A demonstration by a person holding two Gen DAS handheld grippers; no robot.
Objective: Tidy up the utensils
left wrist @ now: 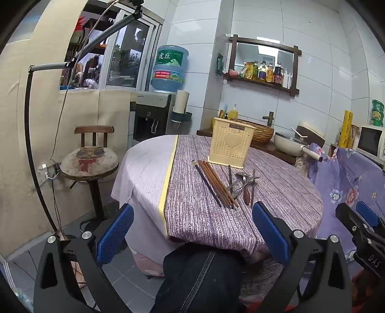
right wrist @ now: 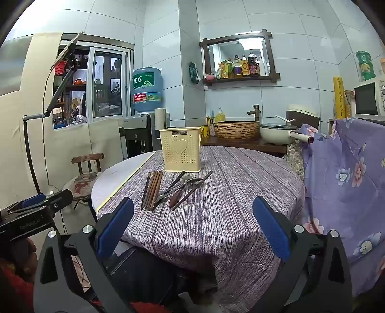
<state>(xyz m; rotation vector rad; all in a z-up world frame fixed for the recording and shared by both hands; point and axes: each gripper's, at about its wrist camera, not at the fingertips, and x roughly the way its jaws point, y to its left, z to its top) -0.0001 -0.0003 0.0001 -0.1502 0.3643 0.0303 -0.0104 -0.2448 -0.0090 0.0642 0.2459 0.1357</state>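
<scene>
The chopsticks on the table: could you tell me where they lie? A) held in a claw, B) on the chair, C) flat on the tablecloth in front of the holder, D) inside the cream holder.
C: the chopsticks lie flat on the tablecloth before the cream holder.

White tiled walls (right wrist: 240,16) enclose a small kitchen. A sliding window (right wrist: 105,84) sits at the left, with a water dispenser (left wrist: 154,115) carrying a blue bottle (left wrist: 169,68) beside it. A dark wooden shelf (right wrist: 240,78) on the wall holds bottles. A round stool (left wrist: 89,163) stands on the grey tiled floor (left wrist: 125,284). A microwave (right wrist: 368,98) sits at the right.
</scene>
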